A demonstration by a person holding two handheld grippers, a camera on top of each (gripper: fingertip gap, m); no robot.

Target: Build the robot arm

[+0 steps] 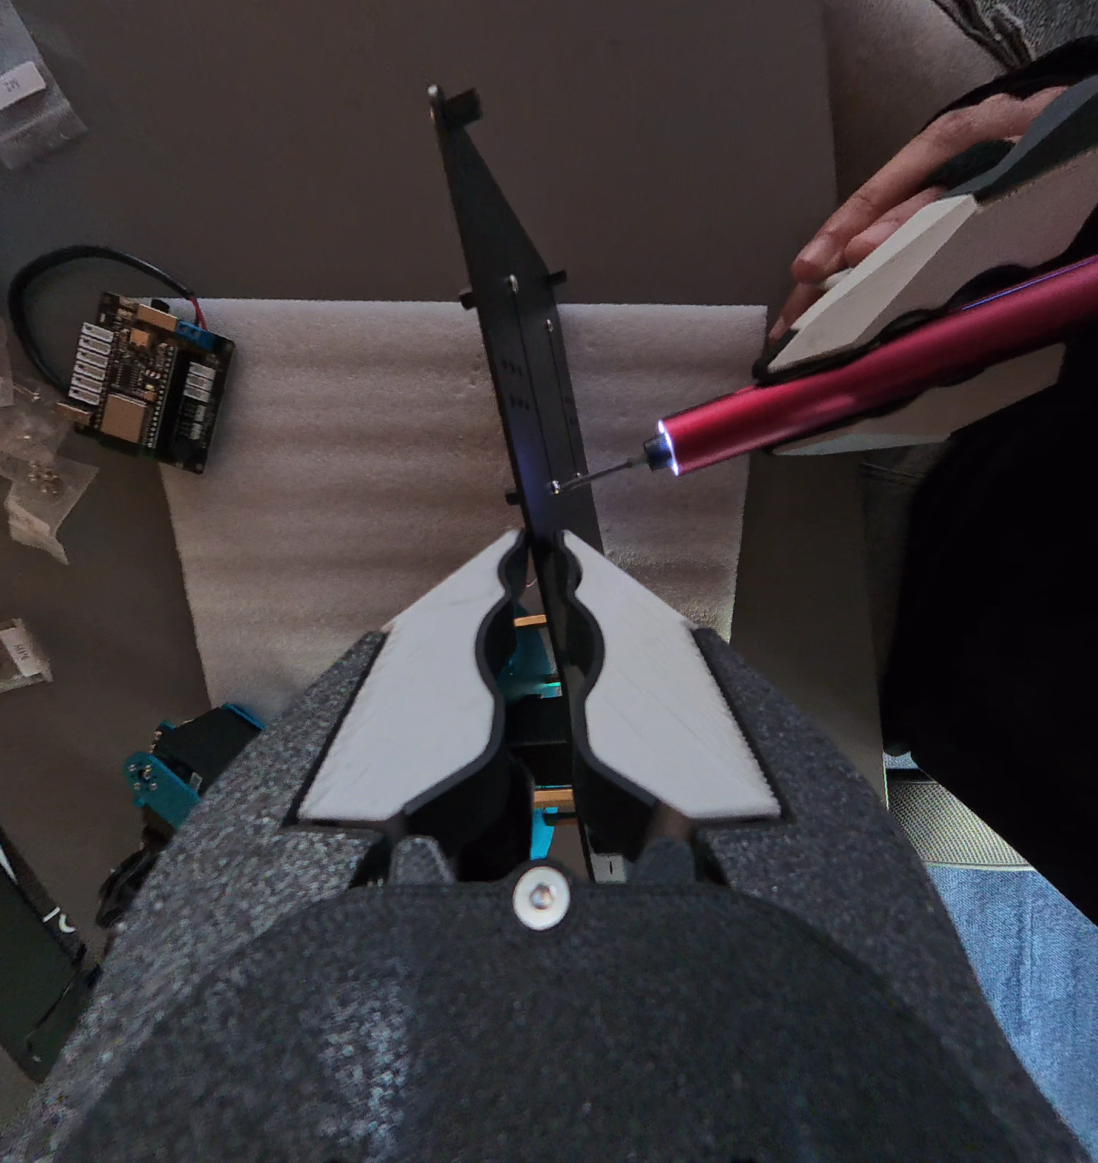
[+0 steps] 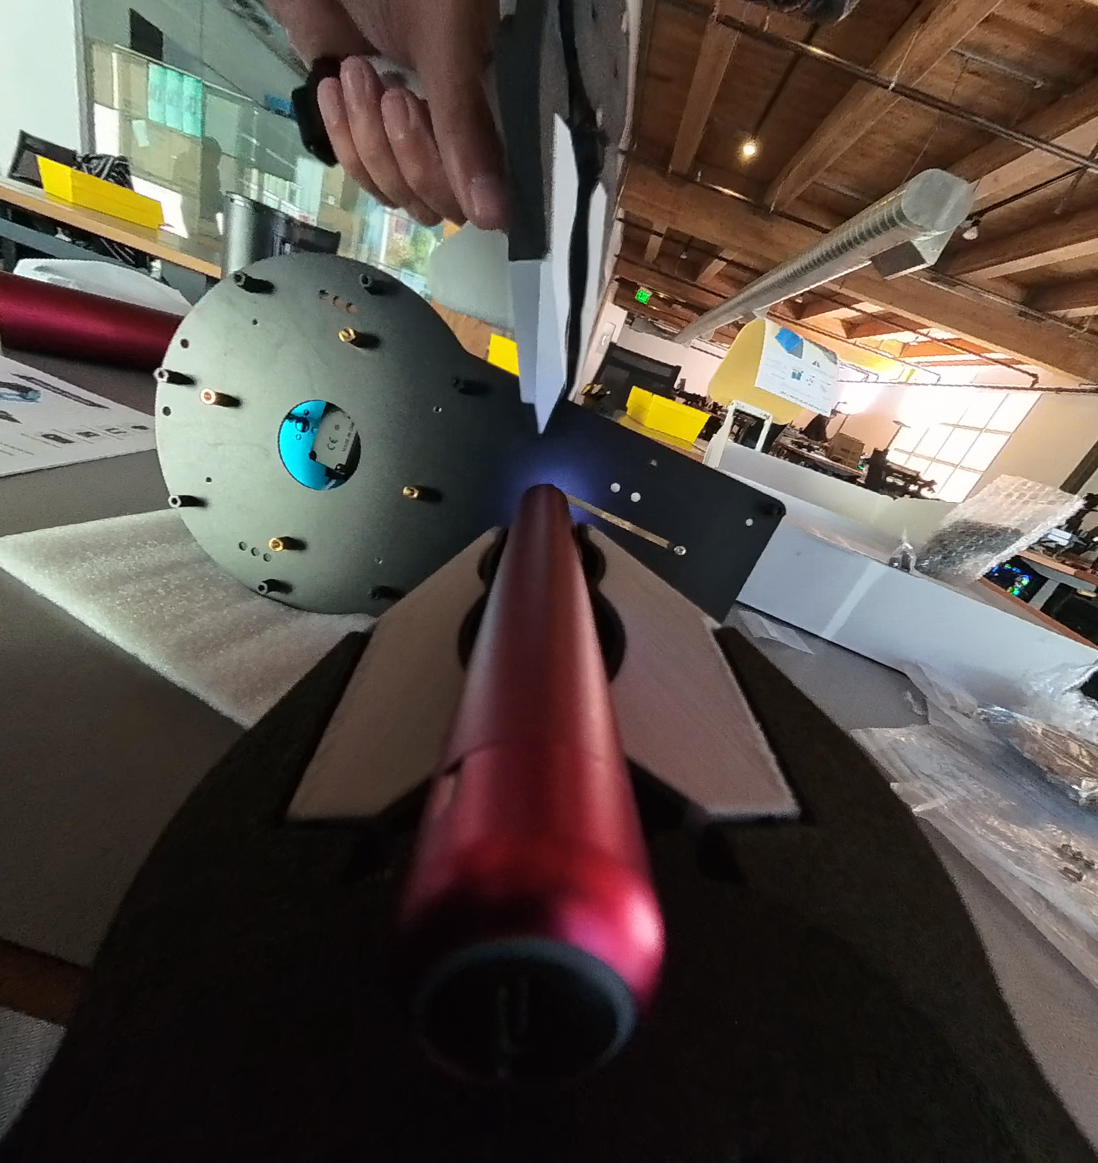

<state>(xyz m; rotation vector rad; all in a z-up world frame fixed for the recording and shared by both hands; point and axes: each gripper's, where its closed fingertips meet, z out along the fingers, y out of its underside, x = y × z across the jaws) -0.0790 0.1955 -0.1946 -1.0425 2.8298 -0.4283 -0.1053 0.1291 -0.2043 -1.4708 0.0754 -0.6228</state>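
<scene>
While your left gripper [image 1: 541,541] pinches the black plate [image 1: 521,352] edge-on above the foam sheet [image 1: 357,403], its fingers closed tight on the plate's lower edge, your right gripper [image 2: 540,535] clamps the red screwdriver [image 2: 533,724] lengthwise. The bit meets a screw [image 1: 555,486] on the plate's right face (tip light glowing). A circuit board [image 1: 146,384] lies on the counter [image 1: 319,189], left of the plate.

Circuit board [image 1: 146,389] left of plate [image 1: 521,352].
</scene>
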